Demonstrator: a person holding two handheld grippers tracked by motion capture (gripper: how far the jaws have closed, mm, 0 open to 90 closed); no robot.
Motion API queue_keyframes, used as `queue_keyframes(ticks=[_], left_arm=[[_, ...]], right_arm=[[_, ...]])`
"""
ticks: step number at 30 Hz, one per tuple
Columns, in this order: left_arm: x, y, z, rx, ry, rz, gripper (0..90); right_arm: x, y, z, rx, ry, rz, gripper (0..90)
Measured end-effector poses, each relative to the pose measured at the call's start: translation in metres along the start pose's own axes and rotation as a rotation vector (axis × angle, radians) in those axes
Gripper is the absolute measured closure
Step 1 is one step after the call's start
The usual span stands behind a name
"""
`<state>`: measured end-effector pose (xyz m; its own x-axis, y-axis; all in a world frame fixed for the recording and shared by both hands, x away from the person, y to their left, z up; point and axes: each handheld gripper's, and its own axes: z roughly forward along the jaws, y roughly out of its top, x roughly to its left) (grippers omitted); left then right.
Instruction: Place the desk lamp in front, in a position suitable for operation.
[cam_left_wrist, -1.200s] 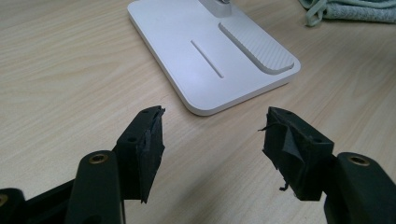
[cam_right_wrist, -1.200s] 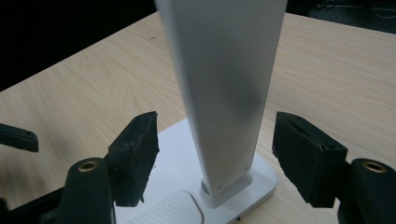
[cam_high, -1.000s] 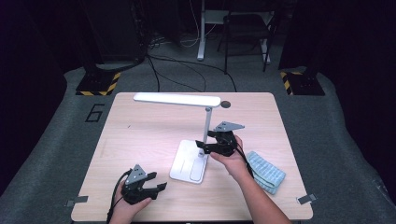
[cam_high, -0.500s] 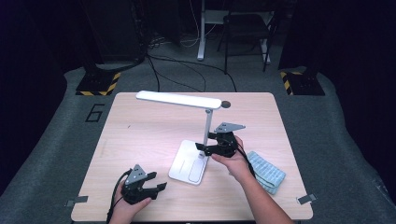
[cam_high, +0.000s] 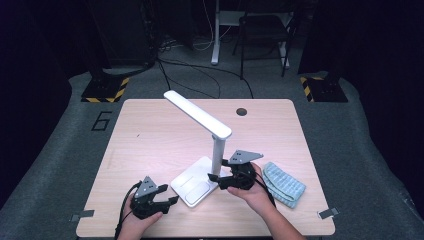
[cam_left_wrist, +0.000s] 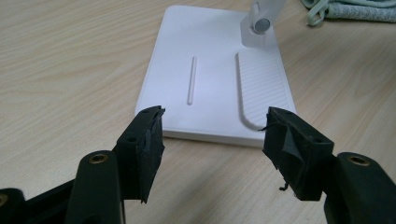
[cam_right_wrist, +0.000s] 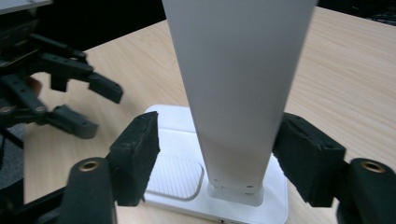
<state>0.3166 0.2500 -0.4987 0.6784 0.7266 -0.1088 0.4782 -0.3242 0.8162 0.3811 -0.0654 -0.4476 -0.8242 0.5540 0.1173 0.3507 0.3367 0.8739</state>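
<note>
- Since the earlier high-view frames the lamp (cam_high: 207, 150) has swung: its long white head, which lay level across the upper middle of the table, now slants from upper left down to the top of the post at centre, and the white base has turned with it.
- The table (cam_high: 150, 130), light wood, takes up the middle of the high view; the lamp base (cam_high: 192, 182) lies at lower centre of it, flat on the wood.
- The lamp post (cam_right_wrist: 238, 93) rises through the middle of the right gripper view, standing between that gripper's two black pads; the right pad looks to touch it, a sliver of gap shows at the left pad.
- The right gripper (cam_high: 220, 179), at lower centre-right of the high view, has its jaws wide around the post's foot, and they have just been closing a little.
- The left gripper (cam_high: 167, 201) sits at the lower left of the base, apart from it; in the left gripper view its jaws stand about half open with nothing between them, the base's near edge just beyond the tips.
- A folded light-blue cloth (cam_high: 284, 184) lies right of the right hand (cam_high: 255, 192).
</note>
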Motion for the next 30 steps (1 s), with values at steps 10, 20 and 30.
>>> queue_keyframes(ticks=[10, 20, 30], left_arm=[[0.0, 0.0, -0.001, 0.014, -0.008, 0.01, 37.8], [0.001, 0.0, -0.002, 0.012, -0.009, 0.005, 37.8], [0.001, 0.0, -0.002, 0.009, -0.006, 0.003, 37.8]], right_arm=[[0.014, 0.001, 0.009, -0.001, 0.105, -0.06, 54.9], [0.018, 0.001, 0.011, -0.006, 0.073, -0.102, 57.0], [0.009, 0.001, 0.004, -0.012, -0.098, -0.032, 58.0]])
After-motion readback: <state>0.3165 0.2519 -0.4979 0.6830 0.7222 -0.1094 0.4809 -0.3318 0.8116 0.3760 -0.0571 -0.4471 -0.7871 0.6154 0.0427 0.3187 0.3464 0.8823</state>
